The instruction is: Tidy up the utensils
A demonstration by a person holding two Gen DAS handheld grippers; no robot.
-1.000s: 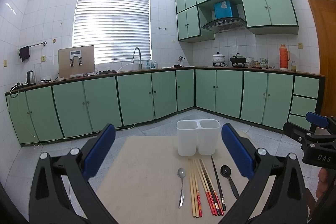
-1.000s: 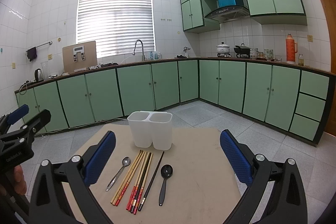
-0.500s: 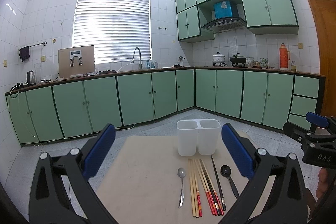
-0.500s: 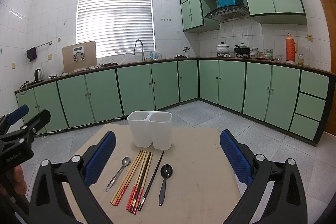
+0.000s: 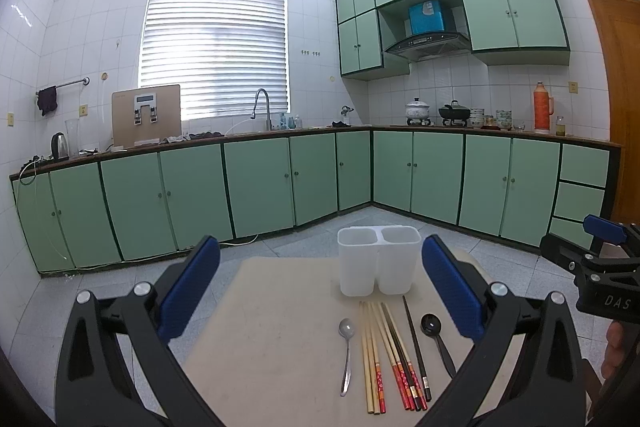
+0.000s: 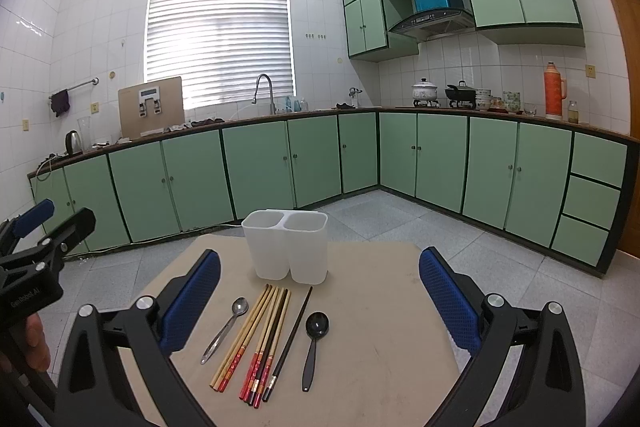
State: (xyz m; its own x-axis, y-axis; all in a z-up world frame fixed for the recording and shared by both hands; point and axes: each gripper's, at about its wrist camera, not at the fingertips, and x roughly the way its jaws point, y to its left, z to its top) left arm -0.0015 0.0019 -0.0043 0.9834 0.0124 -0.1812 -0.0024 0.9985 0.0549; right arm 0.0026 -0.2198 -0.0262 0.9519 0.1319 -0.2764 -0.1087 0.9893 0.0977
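No change vs 1 s ago: left gripper (image 5: 320, 287) & right gripper (image 6: 320, 291) both spread, empty, hovering. Utensils (image 6: 264, 339) untouched on table (image 6: 380, 347) before holder (image 6: 286, 247). Task not started.

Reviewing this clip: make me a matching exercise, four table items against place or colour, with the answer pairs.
Things:
1. metal spoon
2. black spoon
3. holder
4. lone black chopstick

Descriptions:
A. white, two compartments, upright
B. leftmost in the row
C. rightmost in the row
D. between the chopstick bundle and the black spoon

Pairs: 1-B, 2-C, 3-A, 4-D
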